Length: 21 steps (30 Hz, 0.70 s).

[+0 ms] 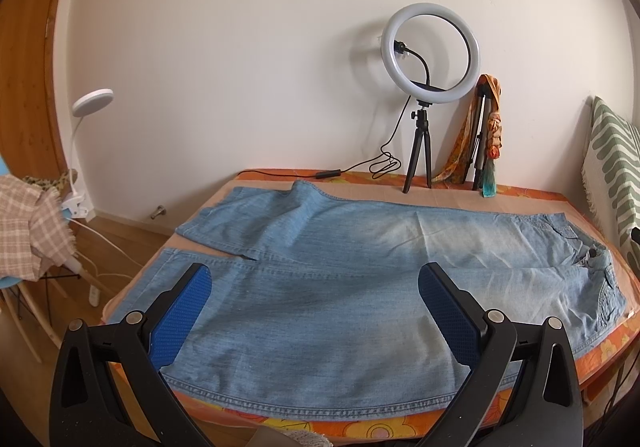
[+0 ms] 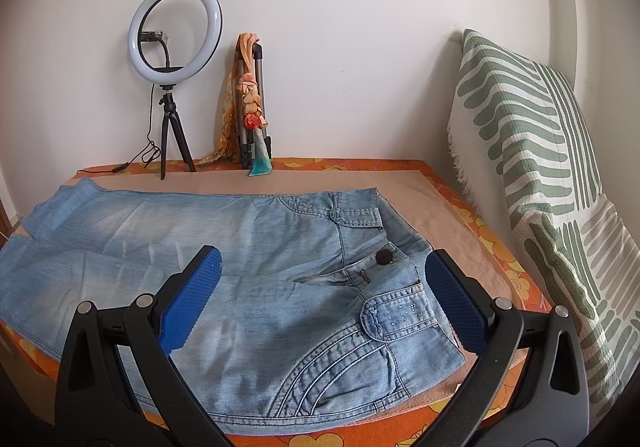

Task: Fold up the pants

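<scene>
Light blue denim pants [image 1: 320, 287] lie flat and spread on a table with an orange flowered cloth [image 1: 600, 351]. The legs point left and the waist lies at the right. My left gripper [image 1: 314, 275] is open and empty, above the near leg's lower part. My right gripper [image 2: 322, 261] is open and empty, above the waist end of the pants [image 2: 280, 287], near the fly, the brown button [image 2: 385, 257] and the front pocket. Neither gripper touches the cloth.
A ring light on a small tripod [image 1: 430, 55] and a folded tripod with a scarf [image 1: 486, 135] stand at the back by the wall. A green-striped cushion [image 2: 532, 167] leans at the right. A chair with checked fabric [image 1: 32, 231] and a white clip lamp [image 1: 92, 103] stand at the left.
</scene>
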Available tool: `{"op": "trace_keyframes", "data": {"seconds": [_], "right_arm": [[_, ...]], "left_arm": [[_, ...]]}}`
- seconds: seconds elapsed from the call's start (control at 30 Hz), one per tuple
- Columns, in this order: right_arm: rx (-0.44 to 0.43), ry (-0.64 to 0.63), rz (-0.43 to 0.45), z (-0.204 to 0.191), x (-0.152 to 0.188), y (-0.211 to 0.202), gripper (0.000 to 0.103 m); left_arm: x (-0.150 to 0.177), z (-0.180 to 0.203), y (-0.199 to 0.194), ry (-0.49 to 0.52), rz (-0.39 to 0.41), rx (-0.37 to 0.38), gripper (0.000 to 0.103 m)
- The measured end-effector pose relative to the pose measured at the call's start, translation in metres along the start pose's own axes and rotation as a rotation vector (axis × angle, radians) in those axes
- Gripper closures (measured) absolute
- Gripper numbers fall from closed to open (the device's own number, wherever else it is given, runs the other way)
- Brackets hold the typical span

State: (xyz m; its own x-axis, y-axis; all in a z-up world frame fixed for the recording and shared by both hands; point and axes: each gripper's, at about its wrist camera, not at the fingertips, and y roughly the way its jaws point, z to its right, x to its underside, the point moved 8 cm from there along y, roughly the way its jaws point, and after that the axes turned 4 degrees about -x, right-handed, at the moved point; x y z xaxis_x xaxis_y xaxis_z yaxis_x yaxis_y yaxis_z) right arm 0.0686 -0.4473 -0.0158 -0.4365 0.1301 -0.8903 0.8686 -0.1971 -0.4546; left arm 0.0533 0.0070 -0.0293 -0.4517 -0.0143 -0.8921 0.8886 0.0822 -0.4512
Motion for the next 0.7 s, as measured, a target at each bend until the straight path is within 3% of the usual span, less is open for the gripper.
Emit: {"op": "trace_keyframes", "data": {"seconds": [0.7], "right_arm": [[0.008, -0.019, 0.0, -0.006, 0.001, 0.0, 0.0]], "left_arm": [[0.002, -0.014, 0.017, -0.017, -0.042, -0.023, 0.0]]}}
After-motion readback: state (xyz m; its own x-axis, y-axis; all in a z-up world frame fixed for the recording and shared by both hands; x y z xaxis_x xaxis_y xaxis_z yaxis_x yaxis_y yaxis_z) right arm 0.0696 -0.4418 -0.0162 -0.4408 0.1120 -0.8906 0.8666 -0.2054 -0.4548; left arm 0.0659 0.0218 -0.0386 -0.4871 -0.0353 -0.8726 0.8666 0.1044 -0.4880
